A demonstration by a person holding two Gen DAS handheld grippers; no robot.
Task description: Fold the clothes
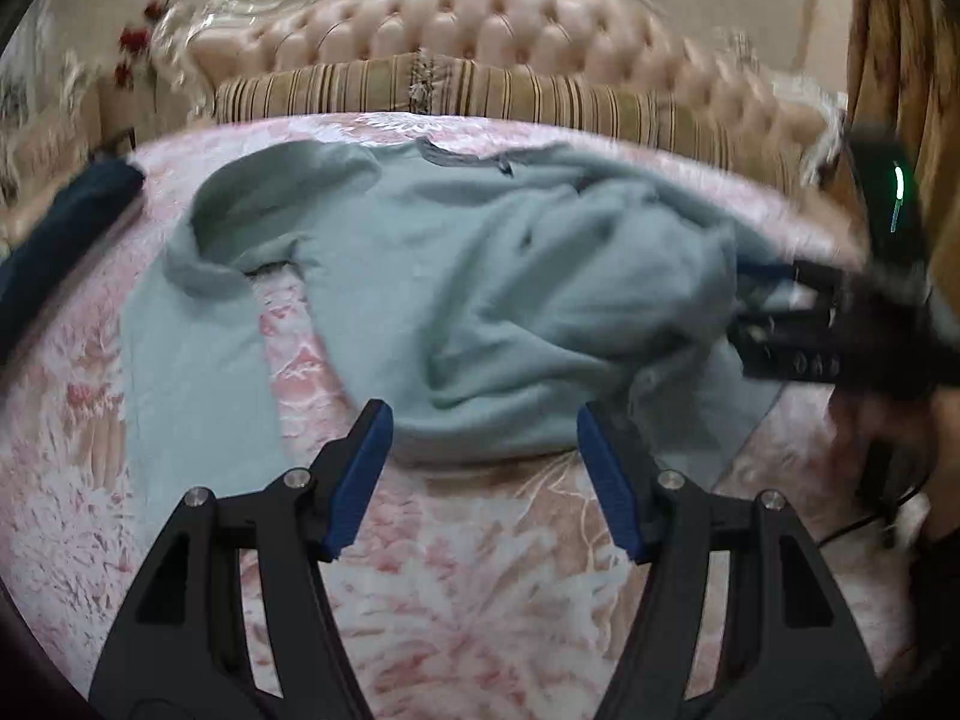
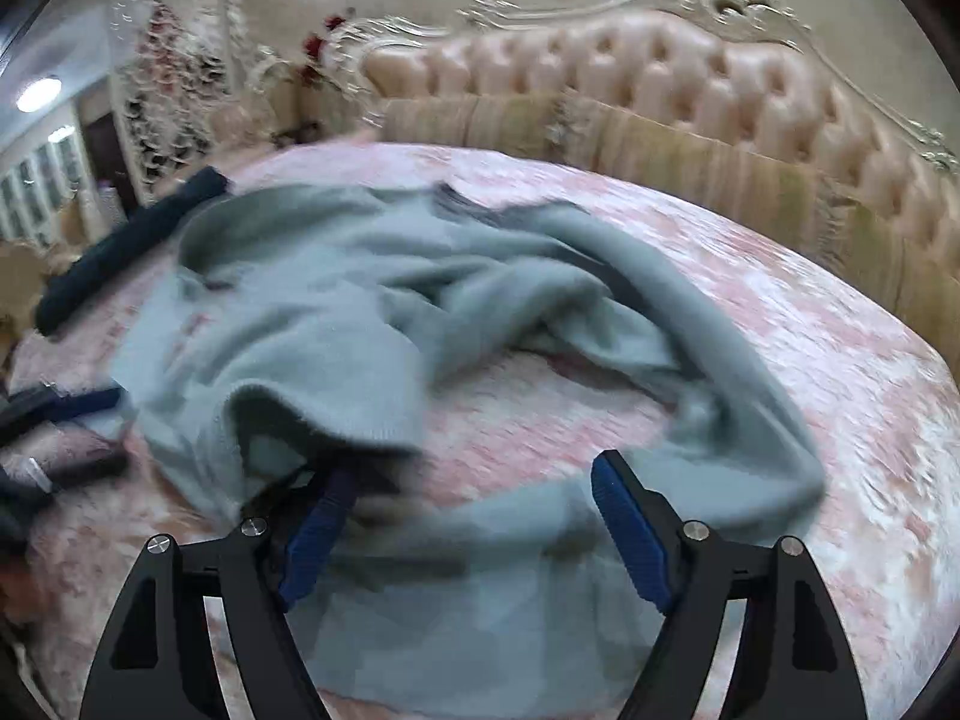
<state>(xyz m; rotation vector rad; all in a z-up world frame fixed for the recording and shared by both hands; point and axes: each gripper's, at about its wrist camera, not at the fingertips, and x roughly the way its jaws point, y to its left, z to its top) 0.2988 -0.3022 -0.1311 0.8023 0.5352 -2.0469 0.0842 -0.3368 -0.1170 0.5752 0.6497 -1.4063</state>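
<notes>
A light blue-grey sweater (image 1: 456, 276) lies rumpled on the pink bedspread (image 1: 480, 588), collar toward the headboard. My left gripper (image 1: 480, 420) hangs open just short of the sweater's near hem, with nothing between its fingers. My right gripper (image 2: 474, 471) is open too. A raised fold of the sweater (image 2: 324, 372) drapes over its left fingertip, and more cloth lies under the jaws. In the left wrist view the right gripper (image 1: 759, 300) shows blurred at the sweater's right edge. The left gripper (image 2: 111, 432) appears at the left edge of the right wrist view.
A dark navy folded garment (image 1: 66, 228) lies at the bed's far left, also seen as the navy garment (image 2: 126, 246). Striped pillows (image 1: 480, 90) and a tufted pink headboard (image 1: 480, 24) stand behind the sweater. A person's dark sleeve (image 1: 936, 480) is at the right.
</notes>
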